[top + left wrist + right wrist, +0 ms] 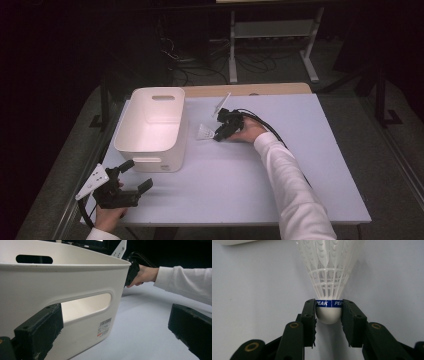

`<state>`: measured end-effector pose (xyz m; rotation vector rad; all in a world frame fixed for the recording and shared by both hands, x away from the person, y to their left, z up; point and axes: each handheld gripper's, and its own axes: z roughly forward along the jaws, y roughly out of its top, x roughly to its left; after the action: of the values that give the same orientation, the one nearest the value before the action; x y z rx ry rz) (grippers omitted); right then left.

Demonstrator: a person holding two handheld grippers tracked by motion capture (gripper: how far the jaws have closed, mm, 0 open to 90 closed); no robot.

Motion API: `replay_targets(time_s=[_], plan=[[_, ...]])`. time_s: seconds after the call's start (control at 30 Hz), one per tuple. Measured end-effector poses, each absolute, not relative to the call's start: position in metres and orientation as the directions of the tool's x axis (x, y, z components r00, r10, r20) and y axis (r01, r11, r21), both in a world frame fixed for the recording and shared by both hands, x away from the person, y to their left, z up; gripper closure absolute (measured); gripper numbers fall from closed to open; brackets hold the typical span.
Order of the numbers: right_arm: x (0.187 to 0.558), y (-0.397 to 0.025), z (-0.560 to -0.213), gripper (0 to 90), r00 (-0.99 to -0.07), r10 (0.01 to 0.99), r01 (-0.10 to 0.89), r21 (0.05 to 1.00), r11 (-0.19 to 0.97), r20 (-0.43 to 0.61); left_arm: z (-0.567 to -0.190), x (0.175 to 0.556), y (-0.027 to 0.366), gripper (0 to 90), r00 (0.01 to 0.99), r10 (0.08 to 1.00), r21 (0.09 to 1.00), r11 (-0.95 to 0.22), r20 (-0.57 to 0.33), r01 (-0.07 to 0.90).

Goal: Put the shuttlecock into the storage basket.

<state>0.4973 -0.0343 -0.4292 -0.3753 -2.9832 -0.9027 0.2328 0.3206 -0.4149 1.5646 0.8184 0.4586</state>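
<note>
A white shuttlecock point(328, 277) with a blue band lies on the pale table; my right gripper point(328, 312) is shut on its round cork head, the skirt pointing away. In the high view the shuttlecock point(203, 132) lies just right of a white plastic bin point(152, 126), with the right gripper point(220, 135) at its base. My left gripper point(136, 176) stands open near the table's front left corner, just before the bin's near wall. In the left gripper view its wide-apart jaws frame the bin point(62, 290) and its handle slot.
The pale table top point(280, 165) spreads to the right and front of the bin. A white sleeve point(295, 190) crosses it from the bottom right. Beyond the far table edge, cables and a metal stand point(272, 35) sit on a dark floor.
</note>
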Motion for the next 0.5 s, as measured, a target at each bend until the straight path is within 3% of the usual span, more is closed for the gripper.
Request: replay_targets(time_s=[0.5], plan=[[0.485,-0.032,-0.409,63.5,-0.972,0.226,0.225,0.561,0.797,0.069,-0.415,0.233,0.321,0.0,0.665,0.729,0.971,-0.002,-0.164,0.241]])
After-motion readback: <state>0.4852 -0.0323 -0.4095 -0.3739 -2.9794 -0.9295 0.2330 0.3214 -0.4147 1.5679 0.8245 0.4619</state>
